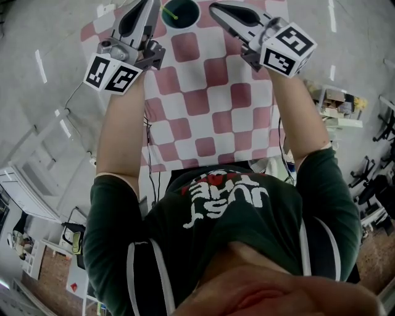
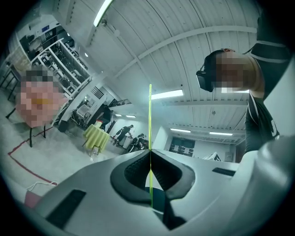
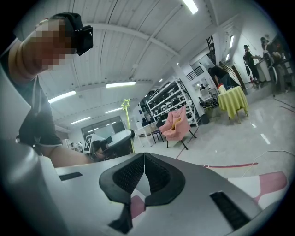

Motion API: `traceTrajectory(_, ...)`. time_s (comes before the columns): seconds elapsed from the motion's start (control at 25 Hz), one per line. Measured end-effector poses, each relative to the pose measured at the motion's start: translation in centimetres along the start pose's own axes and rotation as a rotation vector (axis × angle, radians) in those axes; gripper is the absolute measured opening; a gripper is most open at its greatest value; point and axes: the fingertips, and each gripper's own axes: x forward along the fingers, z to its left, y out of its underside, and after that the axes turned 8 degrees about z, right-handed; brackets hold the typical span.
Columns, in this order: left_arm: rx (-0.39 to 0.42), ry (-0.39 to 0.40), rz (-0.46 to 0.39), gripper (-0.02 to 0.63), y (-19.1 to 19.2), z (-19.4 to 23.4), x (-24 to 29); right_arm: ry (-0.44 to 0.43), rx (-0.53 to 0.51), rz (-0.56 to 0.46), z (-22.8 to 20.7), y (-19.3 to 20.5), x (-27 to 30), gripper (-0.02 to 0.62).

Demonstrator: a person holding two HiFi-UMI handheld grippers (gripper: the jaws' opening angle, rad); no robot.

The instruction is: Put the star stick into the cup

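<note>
A thin yellow-green star stick [image 2: 150,120] stands upright between the jaws of my left gripper [image 2: 150,154], which is shut on it. In the head view the left gripper [image 1: 148,9] is at the top left, right beside the dark green cup [image 1: 187,7], and the stick's lower end [image 1: 170,13] lies over the cup's opening. The cup's dark rim [image 2: 159,199] shows just under the left jaws. In the right gripper view the stick's star [image 3: 125,104] tops it. My right gripper [image 1: 215,7] hangs to the right of the cup, shut [image 3: 144,156] with nothing in it.
The cup stands on a table under a red-and-white checked cloth [image 1: 203,111]. Cables hang off the table's left edge [image 1: 148,154]. Further off are a pink chair [image 3: 177,122], a yellow-draped table [image 3: 233,102] and shelving.
</note>
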Motion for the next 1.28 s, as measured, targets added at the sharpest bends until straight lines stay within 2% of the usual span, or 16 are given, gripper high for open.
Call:
traceTrajectory(0.48,0.019,0.007,0.053,0.014,2.4,-0.4,0.1,-0.009,0.002,0.015,0.2,1.4,0.2,0.037)
traceTrajectory(0.52,0.02,0.006,0.059,0.02,2.5,-0.4,0.1,-0.01,0.001,0.017,0.3,1.5,0.2,0.037)
traceTrajectory(0.6,0.023,0.001,0.071,0.104,2.7,-0.4,0.1,-0.012,0.001,0.017,0.3,1.5,0.3,0.037)
traceTrajectory(0.64,0.025,-0.002,0.075,0.123,2.7,-0.4,0.2,-0.013,0.002,0.016,0.3,1.5,0.2,0.037)
traceTrajectory(1.16,0.034,-0.02,0.105,0.171,3.0,-0.4,0.2,-0.009,-0.003,0.032,0.7,1.1,0.1,0.037)
traceTrajectory(1.28,0.03,-0.034,0.114,0.202,3.1,-0.3,-0.1,-0.002,-0.004,0.031,0.8,1.2,0.0,0.037)
